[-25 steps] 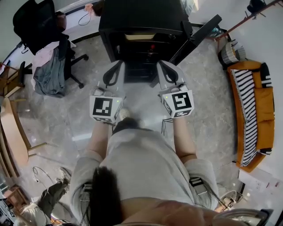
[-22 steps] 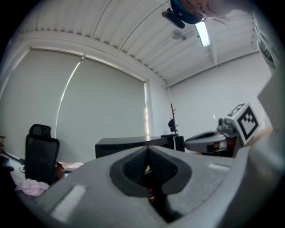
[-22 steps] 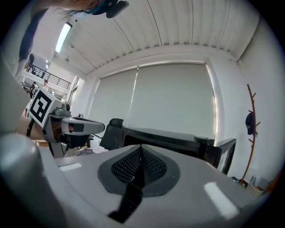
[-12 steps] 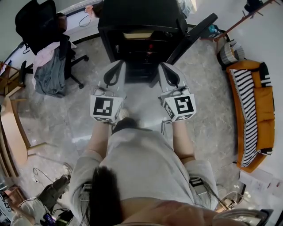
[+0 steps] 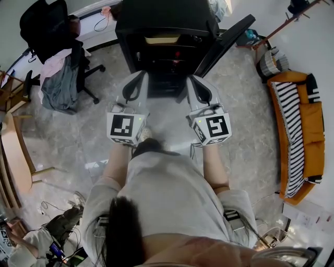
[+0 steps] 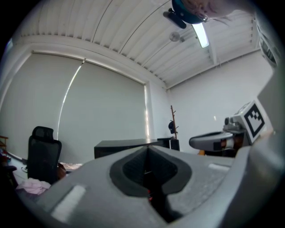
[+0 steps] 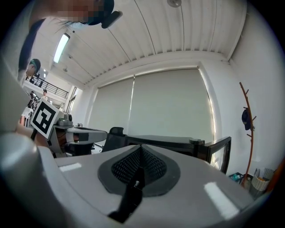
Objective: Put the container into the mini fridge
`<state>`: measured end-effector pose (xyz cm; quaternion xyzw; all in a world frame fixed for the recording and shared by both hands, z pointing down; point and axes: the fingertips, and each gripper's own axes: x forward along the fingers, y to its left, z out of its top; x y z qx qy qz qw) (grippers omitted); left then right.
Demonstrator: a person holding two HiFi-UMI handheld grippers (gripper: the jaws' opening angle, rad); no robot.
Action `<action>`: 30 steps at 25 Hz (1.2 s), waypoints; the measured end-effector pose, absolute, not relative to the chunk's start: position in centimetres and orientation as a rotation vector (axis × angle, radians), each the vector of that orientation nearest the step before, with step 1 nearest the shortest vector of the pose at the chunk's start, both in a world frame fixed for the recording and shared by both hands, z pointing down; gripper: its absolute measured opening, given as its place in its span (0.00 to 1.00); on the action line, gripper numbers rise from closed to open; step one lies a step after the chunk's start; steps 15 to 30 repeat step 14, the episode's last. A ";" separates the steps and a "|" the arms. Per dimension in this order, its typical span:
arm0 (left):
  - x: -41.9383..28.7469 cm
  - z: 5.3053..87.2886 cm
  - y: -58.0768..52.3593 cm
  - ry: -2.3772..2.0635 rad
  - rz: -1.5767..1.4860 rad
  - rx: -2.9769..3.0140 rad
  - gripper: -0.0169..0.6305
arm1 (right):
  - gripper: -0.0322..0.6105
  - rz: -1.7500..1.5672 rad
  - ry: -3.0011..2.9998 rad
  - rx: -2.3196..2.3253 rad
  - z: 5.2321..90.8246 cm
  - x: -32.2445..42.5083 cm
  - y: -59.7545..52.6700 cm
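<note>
Container, apparently the tan item (image 5: 162,40), lies on the mini fridge (image 5: 167,15) upper shelf. Your left gripper (image 6: 147,151) and right gripper (image 7: 140,149) jaws are pressed together, holding nothing. Placement appears done; next, swing the open door (image 5: 224,44) closed.

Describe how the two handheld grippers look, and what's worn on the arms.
The left gripper and right gripper are light grey moulded shells tapering toward the tongs. Each carries a white cube printed with black square markers. The pads are black and finely textured. The person wears a pale short-sleeved top.
</note>
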<state>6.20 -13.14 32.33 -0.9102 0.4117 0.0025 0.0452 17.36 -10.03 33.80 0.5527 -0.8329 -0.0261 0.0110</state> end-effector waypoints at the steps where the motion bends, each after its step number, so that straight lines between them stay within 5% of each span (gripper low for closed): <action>1: 6.2 32.4 -13.1 1.263 0.007 -2.780 0.03 | 0.05 -0.086 -2.602 1.721 33.8 17.4 -9.9; 30: 5.8 31.9 -12.2 1.279 0.015 -2.772 0.03 | 0.05 -0.086 -2.637 1.712 33.3 16.8 -9.0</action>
